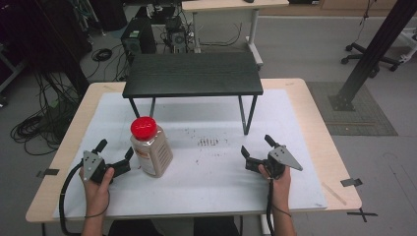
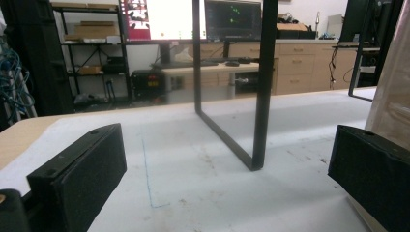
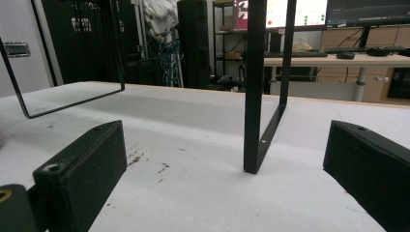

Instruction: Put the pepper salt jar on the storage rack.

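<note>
Left gripper, high view: left gripper (image 1: 114, 156) rests on the white mat (image 1: 206, 191) near the tabletop's left front corner, jaws spread wide with nothing between them, held in the left hand (image 1: 97, 183).
Jar, high view: jar (image 1: 151, 147) with a red lid (image 1: 143, 128) stands upright on the mat, left of the middle, just beside the left gripper's inner jaw; I cannot tell whether they touch.
Right gripper, high view: right gripper (image 1: 256, 150) lies toward the tabletop's right front, jaws apart and empty, well apart from the jar.
Small black table, high view: small black table (image 1: 193, 73) stands on thin legs toward the far edge, behind the jar.
Left gripper view: both black jaws stand wide; the jar (image 2: 394, 92) shows as a pale wall at the right edge, above and behind the right-hand jaw, not between the two. A table leg (image 2: 261, 87) rises straight ahead.
Right gripper view: jaws open on bare mat, another table leg (image 3: 255, 87) ahead, dark specks (image 3: 162, 168) on the mat.
Step in hand, as I judge it: taking hold of the jar with the left gripper.
Doing it well: swing the left gripper toward the jar so its body sits centred between the jaws, grip the body below the lid, keep it level, close gently so the jar stays upright.
Risk: nudging the jar with one jaw could tip it.
</note>
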The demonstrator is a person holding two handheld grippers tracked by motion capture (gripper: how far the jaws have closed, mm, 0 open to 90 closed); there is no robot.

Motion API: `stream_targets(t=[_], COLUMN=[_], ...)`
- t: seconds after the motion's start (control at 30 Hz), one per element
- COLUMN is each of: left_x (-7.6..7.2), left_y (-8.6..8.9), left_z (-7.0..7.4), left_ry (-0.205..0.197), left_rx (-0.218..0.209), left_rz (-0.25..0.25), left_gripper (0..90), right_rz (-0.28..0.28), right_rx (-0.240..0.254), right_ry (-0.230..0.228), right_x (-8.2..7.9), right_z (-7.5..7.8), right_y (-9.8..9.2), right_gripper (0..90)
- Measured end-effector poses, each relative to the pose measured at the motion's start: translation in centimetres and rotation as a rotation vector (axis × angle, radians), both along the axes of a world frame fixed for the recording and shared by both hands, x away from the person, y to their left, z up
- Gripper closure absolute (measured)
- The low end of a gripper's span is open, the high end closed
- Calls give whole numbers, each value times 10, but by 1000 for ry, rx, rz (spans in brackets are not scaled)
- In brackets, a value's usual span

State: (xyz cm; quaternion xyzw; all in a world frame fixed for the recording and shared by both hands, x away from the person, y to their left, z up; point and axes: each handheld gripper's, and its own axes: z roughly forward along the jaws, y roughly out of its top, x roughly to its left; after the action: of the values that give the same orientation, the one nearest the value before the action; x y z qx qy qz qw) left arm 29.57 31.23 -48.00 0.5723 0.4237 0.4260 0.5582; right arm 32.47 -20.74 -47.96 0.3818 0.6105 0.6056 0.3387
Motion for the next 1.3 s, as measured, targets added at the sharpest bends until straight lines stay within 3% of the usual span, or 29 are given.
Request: stream_targets(t=[0.17, 0.2, 0.27, 0.33, 0.5, 0.97, 1.3], left_x=[-4, -7, -8, -13, -19, -33, -44], left_y=[1, 5, 5, 2, 4, 2, 2], left_z=[-1, -1, -1, -1, -1, -1, -1], left_ry=[-13, -11, -6, -15, -19, -17, -16], left_rx=[-14, -69, -68, -23, -49, -39, -58], left_rz=[12, 17, 15, 14, 18, 14, 0], left_gripper=[3, 2, 2, 4, 2, 2, 2], right_rz=[-1, -2, -2, -3, -4, -5, -4], right_rx=[-1, 0, 1, 0, -2, -1, -2], right_ry=[-1, 1, 0, -1, -5, -7, -6], right_x=[0, 0, 0, 0, 0, -1, -1], right_z=[0, 0, 0, 0, 0, 0, 0], right_y=[0, 0, 0, 0, 0, 0, 0], right_gripper=[14, 14, 14, 14, 14, 14, 14])
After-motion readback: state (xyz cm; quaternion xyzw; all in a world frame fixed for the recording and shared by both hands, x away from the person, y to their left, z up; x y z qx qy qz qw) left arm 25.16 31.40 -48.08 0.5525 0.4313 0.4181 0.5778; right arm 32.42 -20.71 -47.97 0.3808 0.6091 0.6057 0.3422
